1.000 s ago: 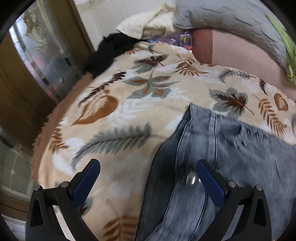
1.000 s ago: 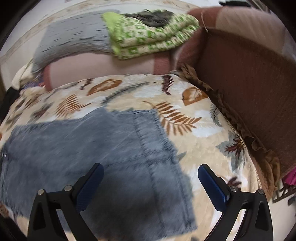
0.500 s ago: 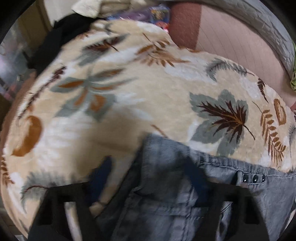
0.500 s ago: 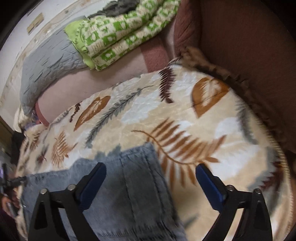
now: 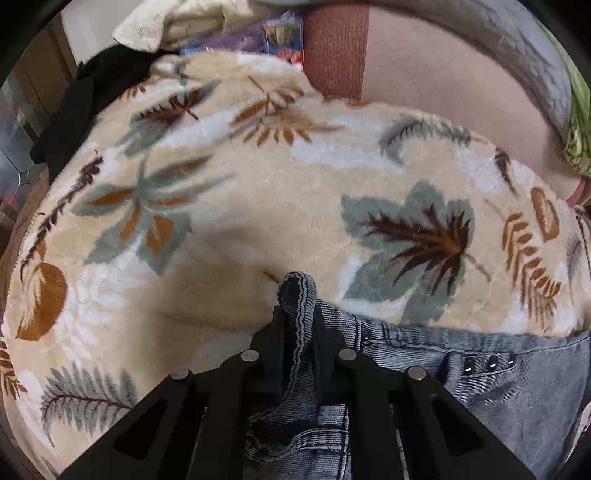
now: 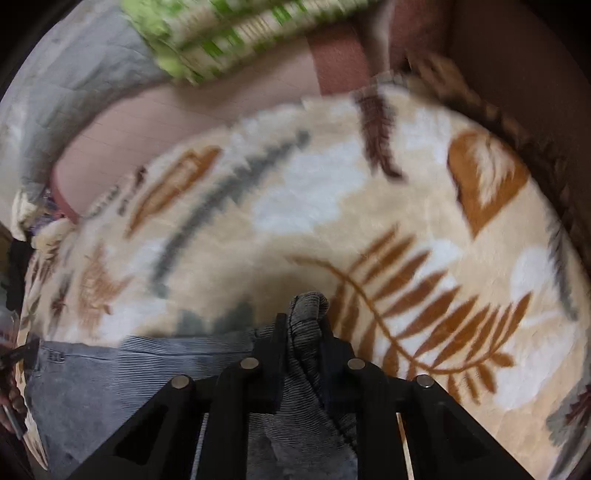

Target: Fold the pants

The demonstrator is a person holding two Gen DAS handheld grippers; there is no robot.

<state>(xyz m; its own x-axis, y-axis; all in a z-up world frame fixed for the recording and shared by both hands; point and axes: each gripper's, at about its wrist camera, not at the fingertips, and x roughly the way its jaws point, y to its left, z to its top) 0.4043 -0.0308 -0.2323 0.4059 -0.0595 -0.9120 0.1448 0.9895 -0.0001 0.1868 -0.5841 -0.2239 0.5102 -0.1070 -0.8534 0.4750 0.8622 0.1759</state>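
Grey-blue denim pants [image 5: 480, 387] lie flat on a beige leaf-print blanket [image 5: 221, 258], their waistband edge facing away from me. My left gripper [image 5: 296, 317] points steeply down at the waistband's left corner. Its jaws are closing, with a bunched fold of denim pinched between them and poking up past the tips. In the right wrist view the pants [image 6: 129, 376] stretch off to the left. My right gripper [image 6: 303, 326] pinches the opposite waist corner the same way, jaws closing on a ridge of cloth over the blanket [image 6: 295, 192].
A pink bolster [image 5: 443, 74] and a grey pillow [image 5: 517, 33] bound the far side. A green checked quilt [image 6: 229, 37] lies on top of them. Dark clothing [image 5: 92, 96] sits at the far left, and a brown upholstered side [image 6: 517, 74] rises on the right.
Both grippers went from wide open above the pants to closed down on the far waistband corners. The denim now bunches up between each pair of fingers.
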